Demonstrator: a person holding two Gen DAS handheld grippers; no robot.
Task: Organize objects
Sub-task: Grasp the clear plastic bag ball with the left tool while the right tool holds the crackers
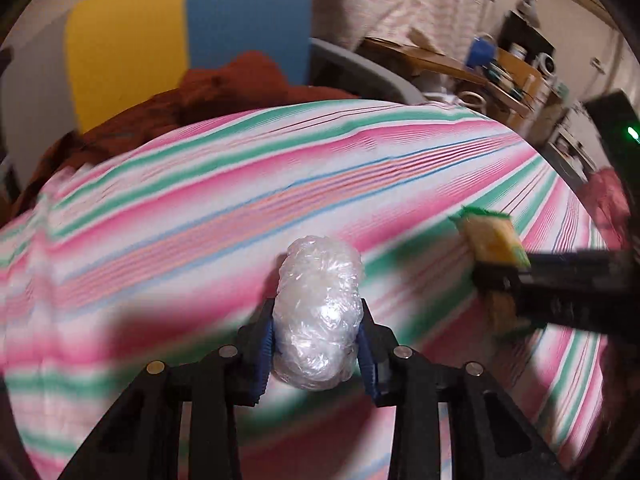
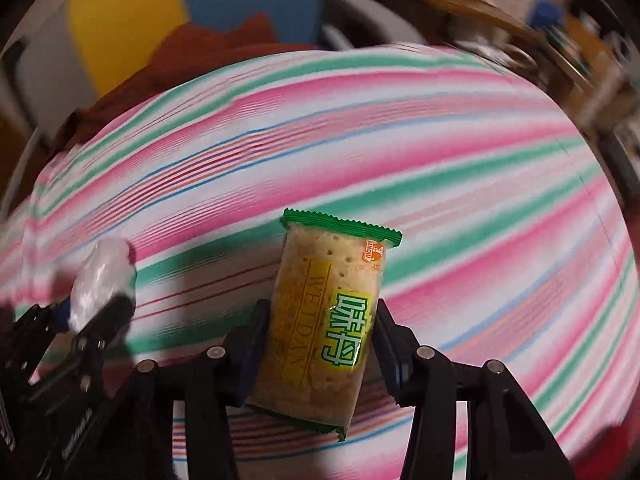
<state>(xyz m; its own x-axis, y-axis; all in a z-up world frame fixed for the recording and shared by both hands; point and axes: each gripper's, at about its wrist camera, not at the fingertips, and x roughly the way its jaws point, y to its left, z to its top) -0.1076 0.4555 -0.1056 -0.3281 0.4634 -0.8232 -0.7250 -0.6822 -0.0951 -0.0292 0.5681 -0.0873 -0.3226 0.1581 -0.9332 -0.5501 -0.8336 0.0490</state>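
Note:
My left gripper (image 1: 318, 340) is shut on a crumpled clear plastic bundle (image 1: 318, 312), held above the striped bedsheet (image 1: 240, 184). My right gripper (image 2: 320, 344) is shut on a biscuit packet (image 2: 324, 320) with a green serrated edge and a yellow-green label, standing upright between the fingers. In the left wrist view the right gripper (image 1: 504, 292) shows at the right with the biscuit packet (image 1: 490, 240). In the right wrist view the left gripper (image 2: 90, 312) shows at the lower left, still holding the plastic bundle (image 2: 100, 280). Both views are motion-blurred.
The pink, green and white striped bedsheet (image 2: 440, 160) fills the middle. A rust-brown blanket (image 1: 208, 88) lies at the far edge. A grey chair (image 1: 360, 68) and a cluttered wooden desk (image 1: 500, 68) stand at the back right. Yellow and blue panels (image 1: 180, 20) cover the far wall.

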